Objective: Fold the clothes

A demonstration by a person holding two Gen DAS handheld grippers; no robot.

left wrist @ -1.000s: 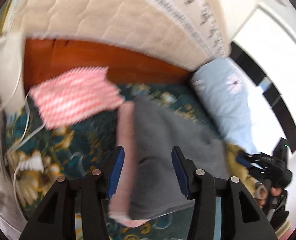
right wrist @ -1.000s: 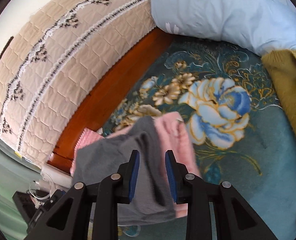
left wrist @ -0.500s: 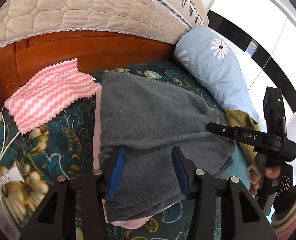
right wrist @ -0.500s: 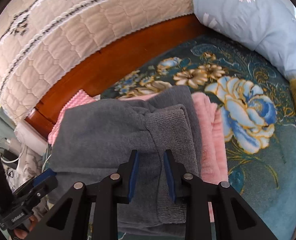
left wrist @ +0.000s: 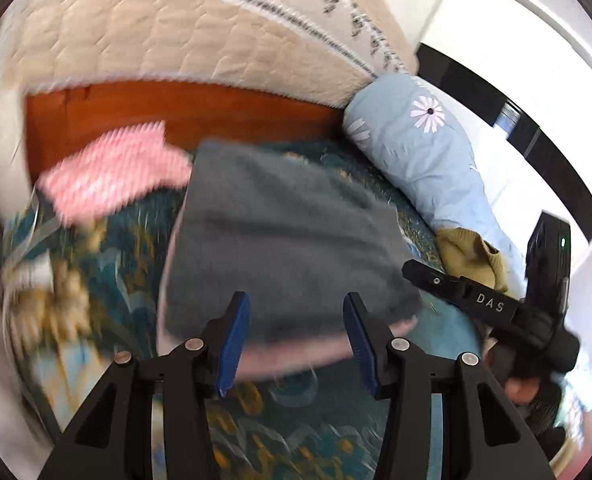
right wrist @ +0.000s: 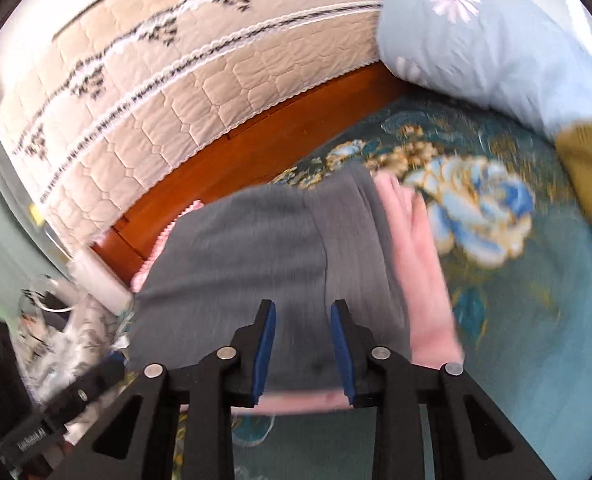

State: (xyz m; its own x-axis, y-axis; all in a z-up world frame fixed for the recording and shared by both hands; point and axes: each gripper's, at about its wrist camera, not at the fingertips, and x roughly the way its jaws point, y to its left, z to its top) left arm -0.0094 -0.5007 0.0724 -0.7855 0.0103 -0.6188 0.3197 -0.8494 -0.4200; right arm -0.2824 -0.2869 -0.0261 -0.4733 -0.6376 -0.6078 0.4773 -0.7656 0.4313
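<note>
A folded grey garment [left wrist: 280, 236] lies on top of a folded pink garment [left wrist: 296, 354] on the floral bedspread [left wrist: 108, 248]. My left gripper [left wrist: 296, 332] is open and empty, just short of the stack's near edge. My right gripper [right wrist: 303, 344] is open a little, empty, over the grey garment's [right wrist: 256, 256] near edge; the pink one [right wrist: 419, 264] shows to its right. The right gripper's body [left wrist: 491, 308] shows at the right of the left wrist view.
A pink striped cloth [left wrist: 112, 172] lies by the wooden headboard [left wrist: 216, 108]. A light blue pillow [left wrist: 423, 152] and an olive garment [left wrist: 471, 256] lie at the right. A quilted beige cover [right wrist: 176, 80] hangs over the headboard. Cables and clutter [right wrist: 56, 332] sit left.
Both grippers have drawn back from the stack, which now lies flat with the grey garment on the pink one. Both views are blurred by motion.
</note>
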